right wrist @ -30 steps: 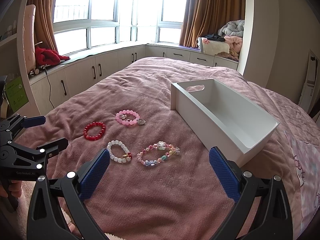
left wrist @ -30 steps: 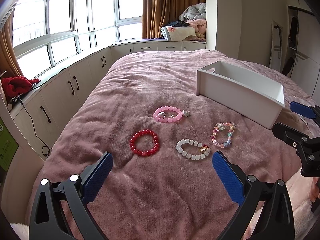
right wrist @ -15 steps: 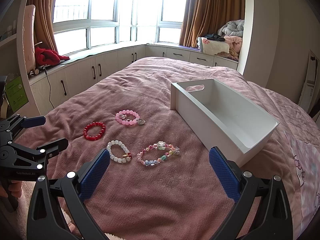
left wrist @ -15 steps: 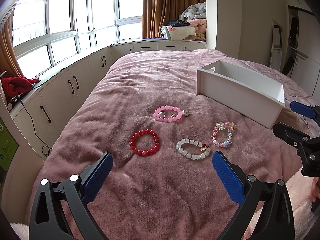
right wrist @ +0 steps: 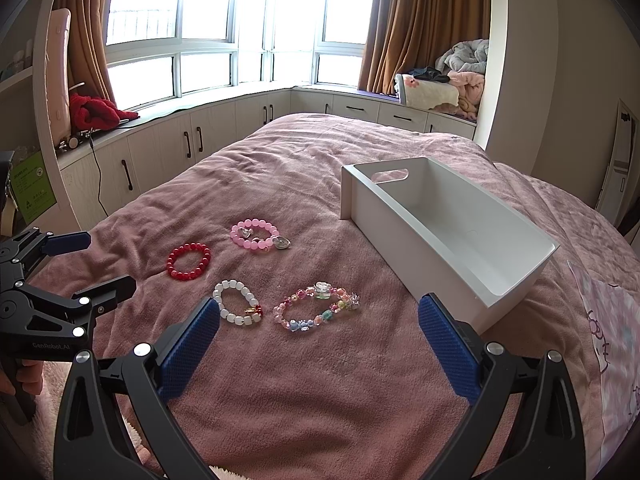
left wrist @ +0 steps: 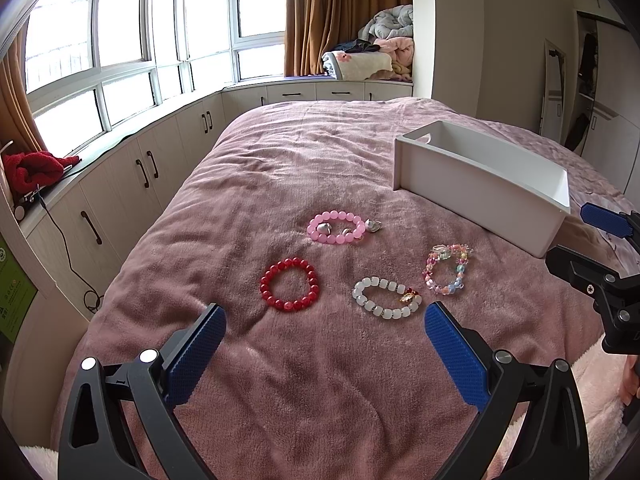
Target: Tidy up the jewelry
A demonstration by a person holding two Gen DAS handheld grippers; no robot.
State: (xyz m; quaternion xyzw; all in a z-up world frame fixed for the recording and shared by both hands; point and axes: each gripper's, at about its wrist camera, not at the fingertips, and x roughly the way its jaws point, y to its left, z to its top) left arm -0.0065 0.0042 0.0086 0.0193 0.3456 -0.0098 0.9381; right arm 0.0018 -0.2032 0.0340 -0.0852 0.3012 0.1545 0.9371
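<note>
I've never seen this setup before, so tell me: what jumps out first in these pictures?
Four bead bracelets lie on the pink bedspread: red bracelet, pink bracelet, white bracelet and multicolored bracelet. Right of them sits an empty white bin. The left gripper and right gripper hover open in front.

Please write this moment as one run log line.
left gripper: open, empty | right gripper: open, empty | four bracelets on blanket | white box: empty
</note>
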